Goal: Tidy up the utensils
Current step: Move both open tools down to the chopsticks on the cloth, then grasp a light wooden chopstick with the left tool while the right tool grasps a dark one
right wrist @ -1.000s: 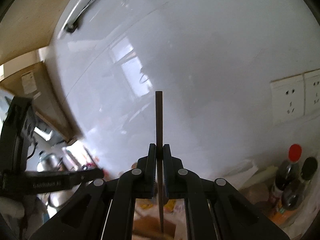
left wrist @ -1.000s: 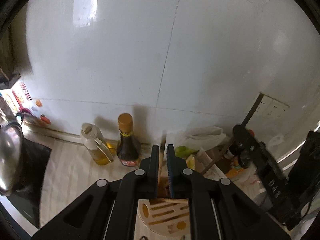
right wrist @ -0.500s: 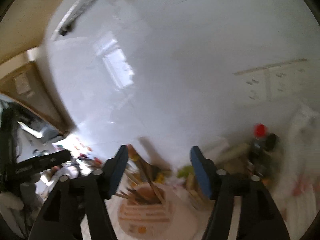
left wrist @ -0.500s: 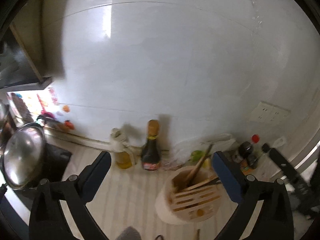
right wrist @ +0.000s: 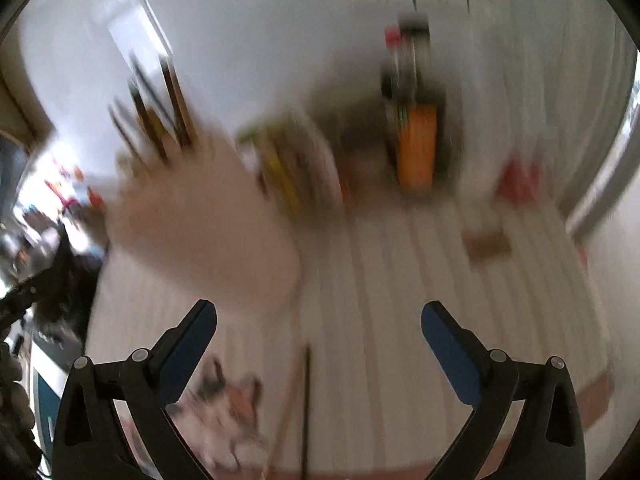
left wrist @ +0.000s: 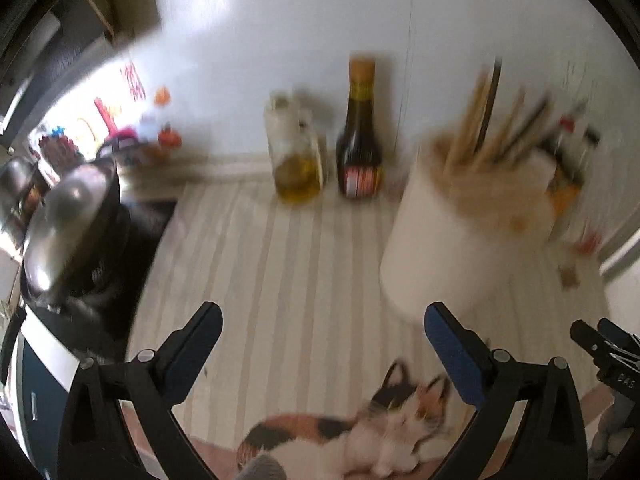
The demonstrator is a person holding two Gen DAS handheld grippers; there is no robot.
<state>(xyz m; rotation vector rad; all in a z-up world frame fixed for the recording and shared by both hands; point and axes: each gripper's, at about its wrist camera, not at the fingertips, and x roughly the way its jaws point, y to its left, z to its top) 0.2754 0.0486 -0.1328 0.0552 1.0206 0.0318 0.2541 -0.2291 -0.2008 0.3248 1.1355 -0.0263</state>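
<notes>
Hanging low over the striped bench (left wrist: 304, 264), both claws are empty now: the left claw (left wrist: 322, 330) is spread wide with nothing between its blue pads, and the right claw (right wrist: 318, 326) is spread just as wide. A second ago each was pressed onto a single chopstick held upright over the holder; half a second ago both had let go. The white utensil holder (left wrist: 452, 240) stands on the bench to the right of the dark sauce bottle (left wrist: 359, 140) and the oil jar (left wrist: 296, 152), and a sheaf of chopsticks (left wrist: 480, 120) pokes up from its wooden top, so the two released sticks are most likely among them, though blur keeps me from picking them out. Since then both cameras have dropped and tipped toward the bench front. In the right wrist view two more chopsticks (right wrist: 302, 408) lie loose on the bench between the open fingers, near the front edge and well apart from the holder (right wrist: 200, 224). A calico cat (left wrist: 360, 432) lies at the front edge under the left claw. My reading is that one delivery is finished and the loose pair is the next pickup.
</notes>
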